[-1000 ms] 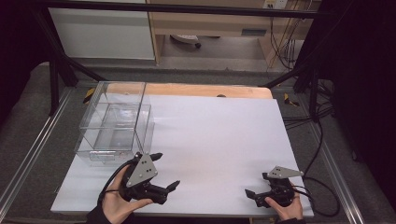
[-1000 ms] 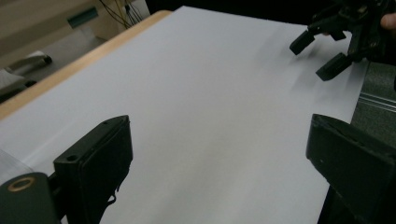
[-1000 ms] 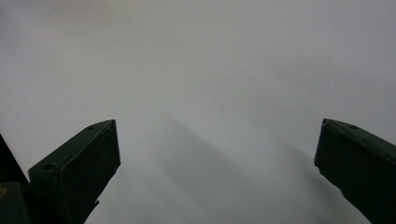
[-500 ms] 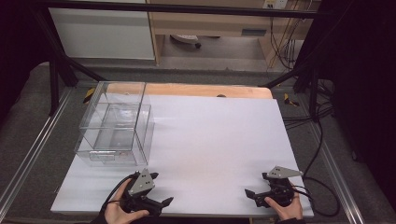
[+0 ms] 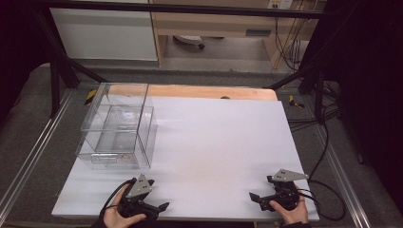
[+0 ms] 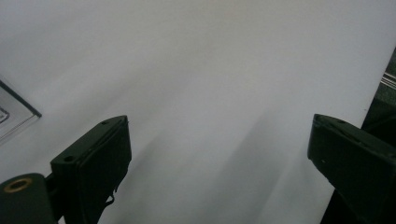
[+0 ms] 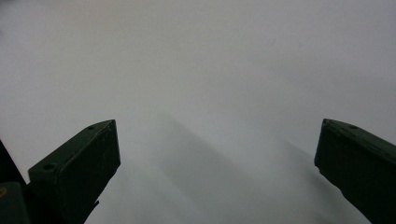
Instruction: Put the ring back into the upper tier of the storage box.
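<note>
Resting low at the near edge of the white counter (image 5: 214, 142), left tongs (image 5: 154, 199) held apart, right tongs (image 5: 259, 199) held apart, clear box (image 5: 119, 128) placed far left.

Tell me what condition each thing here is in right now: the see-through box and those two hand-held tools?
Clear box: upright on the white table, open at the top, nothing visible inside.
Left tool: jaws wide open, holding nothing, low over the table near its front edge.
Right tool: jaws wide open, holding nothing, near the table's front right corner.
</note>
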`<state>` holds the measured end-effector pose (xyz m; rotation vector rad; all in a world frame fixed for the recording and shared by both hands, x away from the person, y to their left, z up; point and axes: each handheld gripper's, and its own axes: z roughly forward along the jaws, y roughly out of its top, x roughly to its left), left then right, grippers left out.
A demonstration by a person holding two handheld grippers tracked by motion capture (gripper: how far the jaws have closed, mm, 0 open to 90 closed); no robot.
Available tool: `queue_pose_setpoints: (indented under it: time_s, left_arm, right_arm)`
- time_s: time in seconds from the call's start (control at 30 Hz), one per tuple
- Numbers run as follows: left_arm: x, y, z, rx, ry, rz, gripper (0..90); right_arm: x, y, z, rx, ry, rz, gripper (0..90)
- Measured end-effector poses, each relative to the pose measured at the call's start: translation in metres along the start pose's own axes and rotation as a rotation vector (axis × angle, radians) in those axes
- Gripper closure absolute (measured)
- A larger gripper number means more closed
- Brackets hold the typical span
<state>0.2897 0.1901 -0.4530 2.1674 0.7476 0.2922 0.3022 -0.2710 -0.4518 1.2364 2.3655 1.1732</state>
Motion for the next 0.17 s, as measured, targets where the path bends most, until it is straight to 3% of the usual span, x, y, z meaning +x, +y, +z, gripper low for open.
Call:
queue_pose_setpoints:
  time_s: [0.17]
  left_arm:
    - [-0.0003, 0.0002, 0.0008, 0.000, -0.004, 0.002, 6.1]
  right_arm:
    - [0.0001, 0.0001, 0.0000, 0.001, -0.001, 0.001, 0.6]
